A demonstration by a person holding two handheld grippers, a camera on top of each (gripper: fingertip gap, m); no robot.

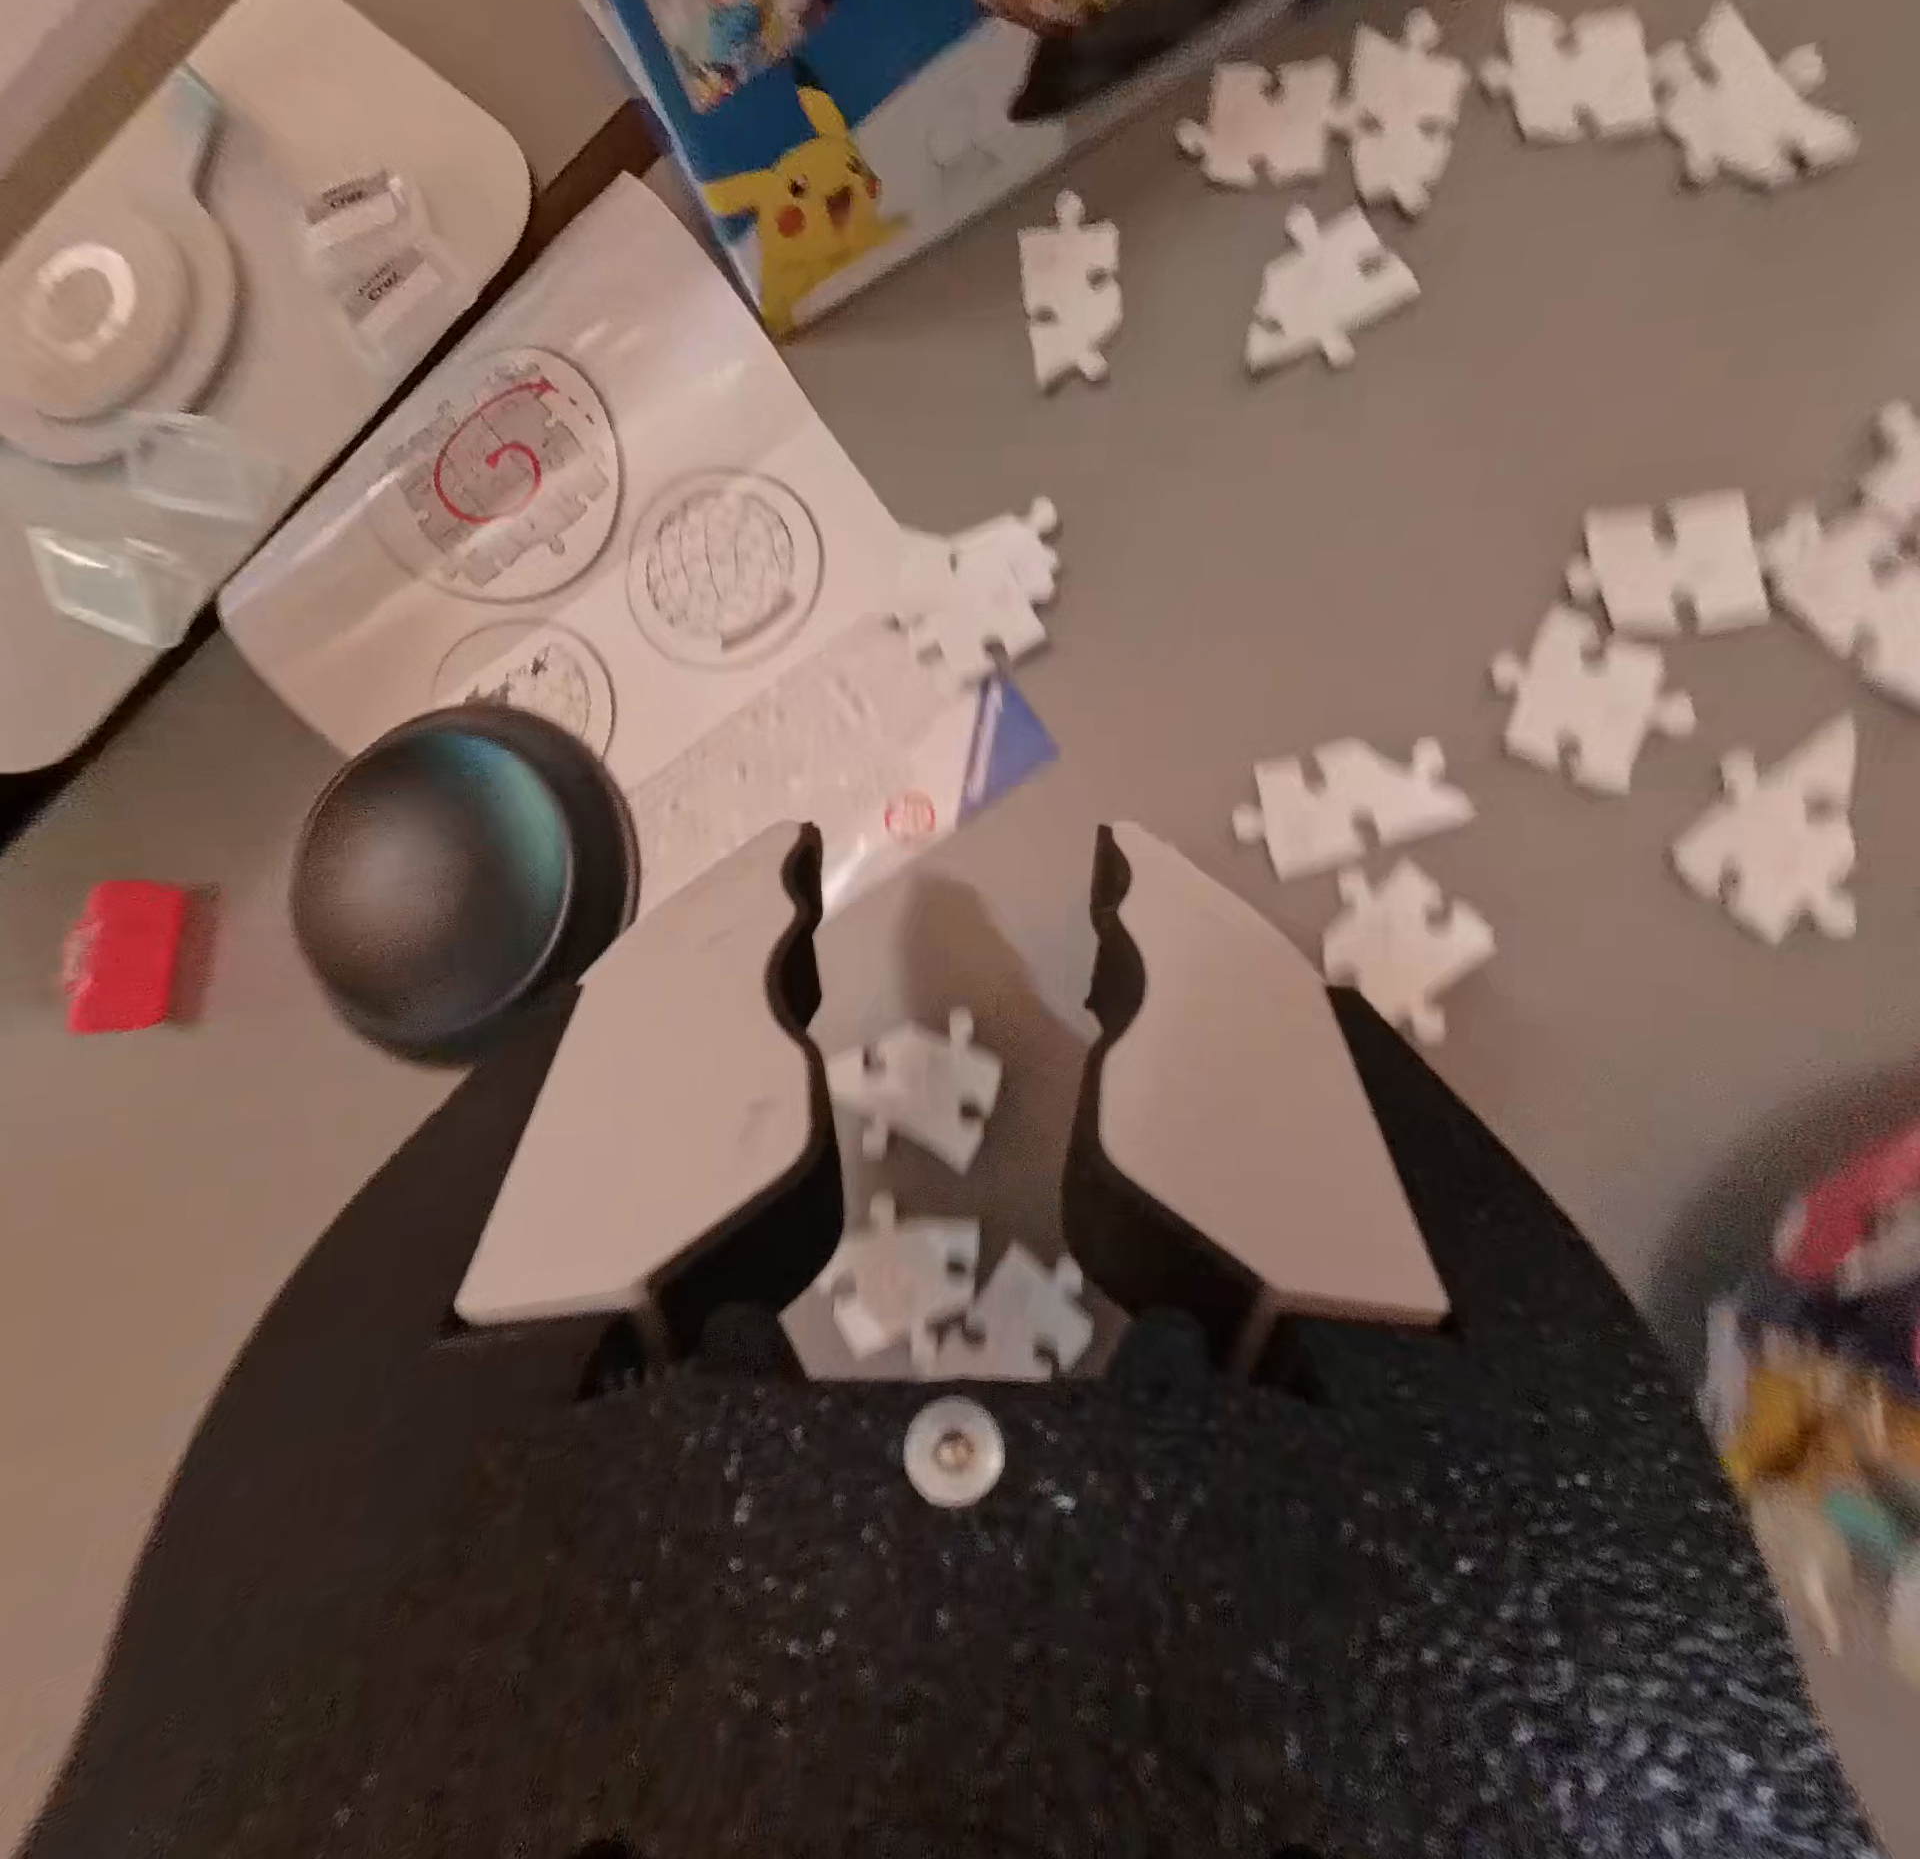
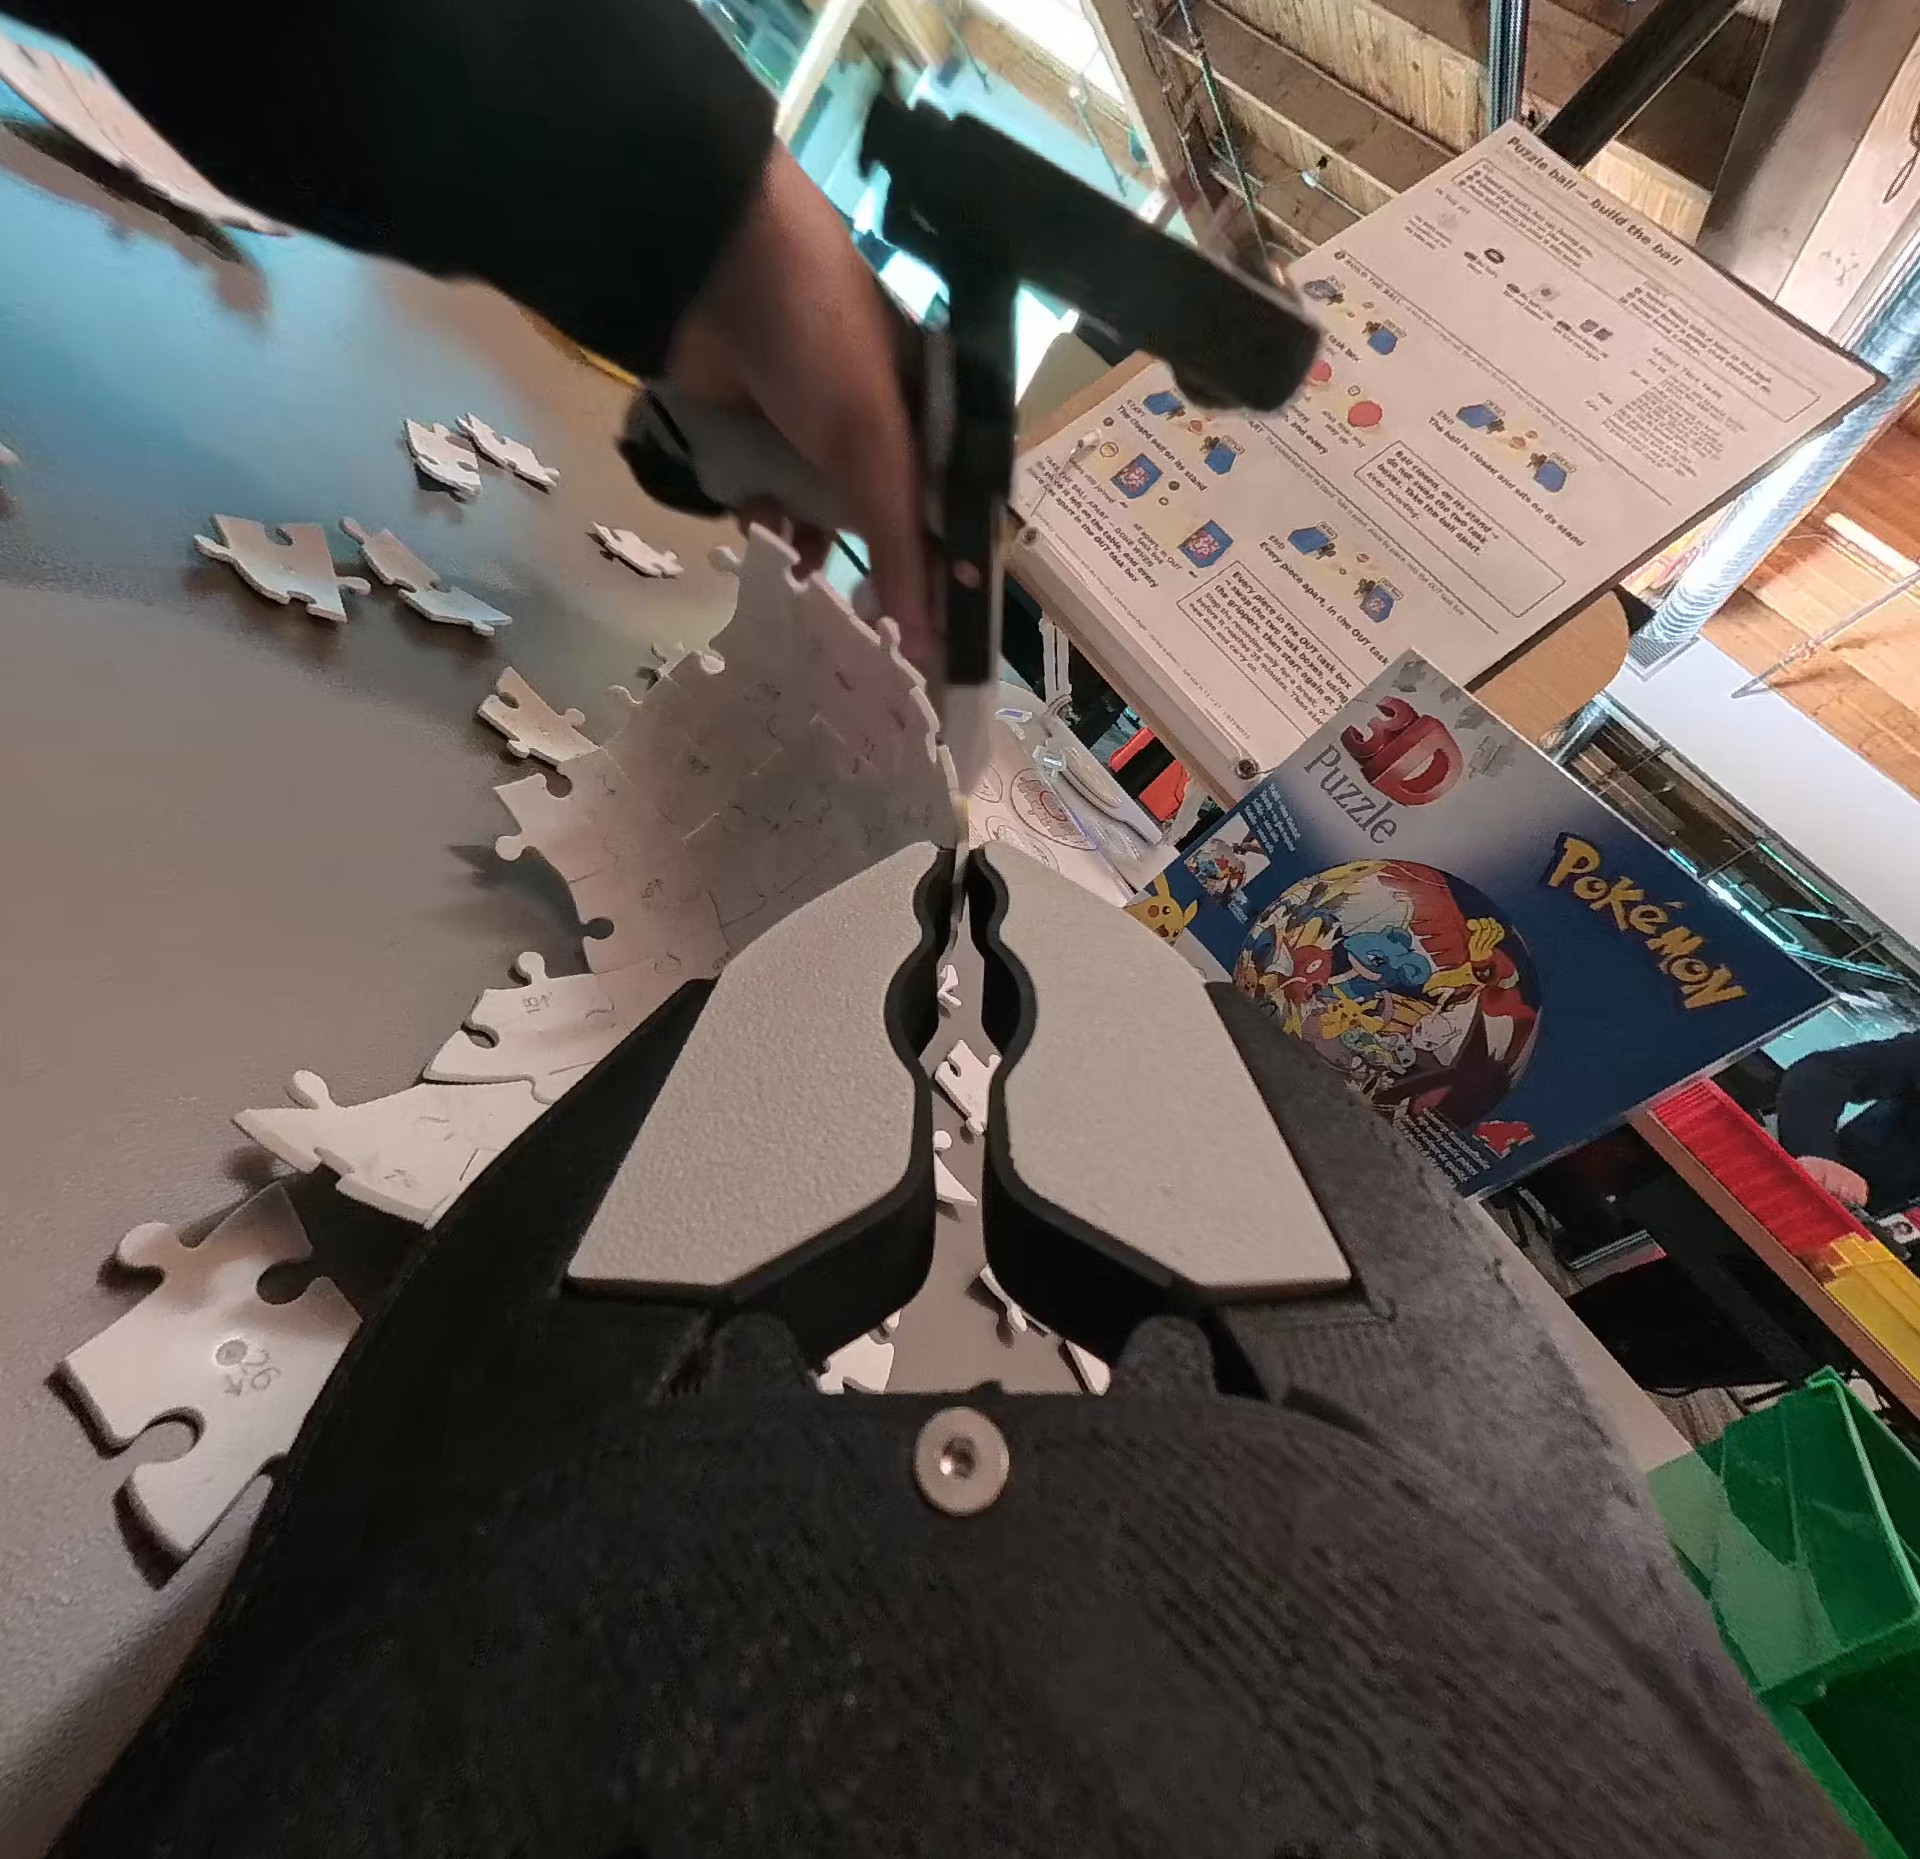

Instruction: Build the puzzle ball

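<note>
Loose pieces (image 1: 1361,807) crowding — box (image 1: 831,147) behind

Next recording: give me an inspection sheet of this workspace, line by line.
Surface: grey tabletop, lit unevenly.
Job's things: loose white puzzle pieces lie face down and scattered; a curved, partly built ball section is held up; dark domed stand on the table.
Clutter: puzzle box, instruction leaflet, small red object, white tray with clear plastic.
Grippers: left hand-held gripper open over pieces; right hand-held gripper shut on the section's edge.
Cables: nothing seen.
Surroundings: printed instruction board, green bin, wooden ceiling beams.
</note>
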